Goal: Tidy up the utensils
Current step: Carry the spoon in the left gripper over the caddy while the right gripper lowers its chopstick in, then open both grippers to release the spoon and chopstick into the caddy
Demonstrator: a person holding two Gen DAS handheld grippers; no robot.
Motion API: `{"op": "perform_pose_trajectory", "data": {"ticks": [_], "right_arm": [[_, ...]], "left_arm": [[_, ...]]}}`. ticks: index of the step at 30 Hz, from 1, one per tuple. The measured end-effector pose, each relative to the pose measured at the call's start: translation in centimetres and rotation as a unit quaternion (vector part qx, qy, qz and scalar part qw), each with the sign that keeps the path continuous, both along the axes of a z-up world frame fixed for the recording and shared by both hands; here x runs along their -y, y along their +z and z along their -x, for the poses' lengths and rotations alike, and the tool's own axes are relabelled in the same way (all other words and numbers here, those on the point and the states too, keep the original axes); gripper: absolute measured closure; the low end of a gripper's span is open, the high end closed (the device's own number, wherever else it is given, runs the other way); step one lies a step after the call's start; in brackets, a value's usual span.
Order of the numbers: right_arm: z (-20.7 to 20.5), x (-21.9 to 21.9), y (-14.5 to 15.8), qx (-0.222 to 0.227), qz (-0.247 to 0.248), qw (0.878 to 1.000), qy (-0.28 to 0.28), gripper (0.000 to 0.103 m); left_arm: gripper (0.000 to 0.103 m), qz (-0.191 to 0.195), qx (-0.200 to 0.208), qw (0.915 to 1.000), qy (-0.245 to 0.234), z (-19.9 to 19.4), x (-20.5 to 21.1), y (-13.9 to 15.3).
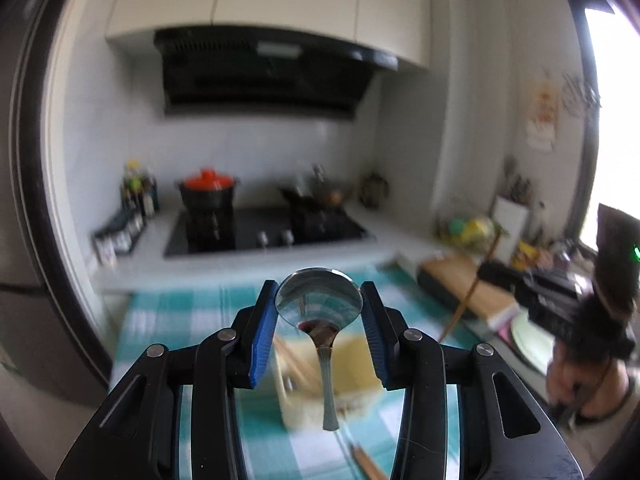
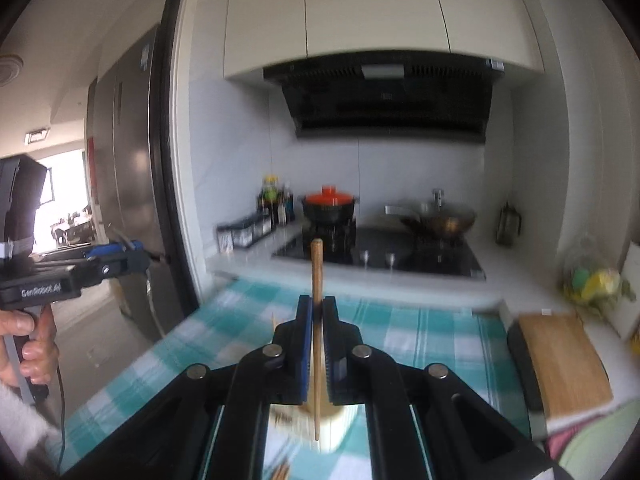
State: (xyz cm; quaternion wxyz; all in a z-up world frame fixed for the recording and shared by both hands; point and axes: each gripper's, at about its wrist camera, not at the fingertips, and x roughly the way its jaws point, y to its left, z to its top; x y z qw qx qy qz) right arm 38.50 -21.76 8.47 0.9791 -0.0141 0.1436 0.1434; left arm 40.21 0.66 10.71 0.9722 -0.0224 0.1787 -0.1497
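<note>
From my left wrist view the holder [image 1: 352,364] under the spoon [image 1: 319,300] is smeared by blur; I can't make out its contents beyond pale sticks. A chopstick [image 1: 368,464] at the bottom runs off the frame edge. The hand [image 1: 588,384] at lower right is cut by the rim. In my right wrist view the holder [image 2: 332,428] sits mostly hidden behind the jaws at bottom centre, and the bag [image 2: 596,280] at right is too blurred to read.
</note>
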Motion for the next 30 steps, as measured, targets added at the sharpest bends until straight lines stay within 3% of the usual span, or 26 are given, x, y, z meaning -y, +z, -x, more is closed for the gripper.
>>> {"op": "perform_pose_trajectory", "data": {"ticks": [3, 5, 10, 13, 17, 20, 24, 29, 30], "right_arm": [[-2.3, -0.6, -0.7, 0.024, -0.006, 1.0, -0.007, 0.098], [-4.0, -1.0, -1.9, 0.016, 0.0, 1.0, -0.011, 0.098], [-9.3, -1.4, -7.2, -0.094, 0.028, 0.995, -0.009, 0.098], [-12.1, -1.6, -10.3, -0.163, 0.044, 0.986, -0.009, 0.098], [-13.8, -1.1, -12.9, -0.204, 0.033, 0.978, -0.007, 0.097], [-14.3, -0.7, -13.6, -0.216, 0.015, 0.976, -0.012, 0.096], [-12.8, 0.3, -12.6, -0.204, -0.01, 0.979, -0.016, 0.068], [-7.5, 2.1, -11.1, -0.201, 0.014, 0.979, -0.013, 0.067], [-5.7, 2.6, -11.4, -0.206, 0.025, 0.978, -0.012, 0.062]], "left_arm": [[0.061, 0.002, 0.023, 0.9991, 0.035, -3.0, 0.5, -0.5], [0.061, -0.001, 0.015, 0.9985, 0.053, -5.3, 0.7, -2.2], [0.061, 0.008, -0.105, 0.9934, 0.045, -11.6, 0.9, -9.3], [0.061, 0.0, -0.156, 0.987, 0.04, -13.4, 1.3, -12.7], [0.061, -0.004, -0.198, 0.9795, 0.035, -14.7, 2.1, -15.6], [0.06, -0.01, -0.213, 0.9765, 0.03, -15.0, 2.6, -16.5], [0.043, 0.001, -0.215, 0.9765, 0.018, -13.3, 2.2, -15.2], [0.026, -0.032, -0.22, 0.975, -0.002, -7.8, 0.0, -14.1], [0.022, -0.04, -0.227, 0.9731, -0.006, -6.1, -0.6, -14.4]]}}
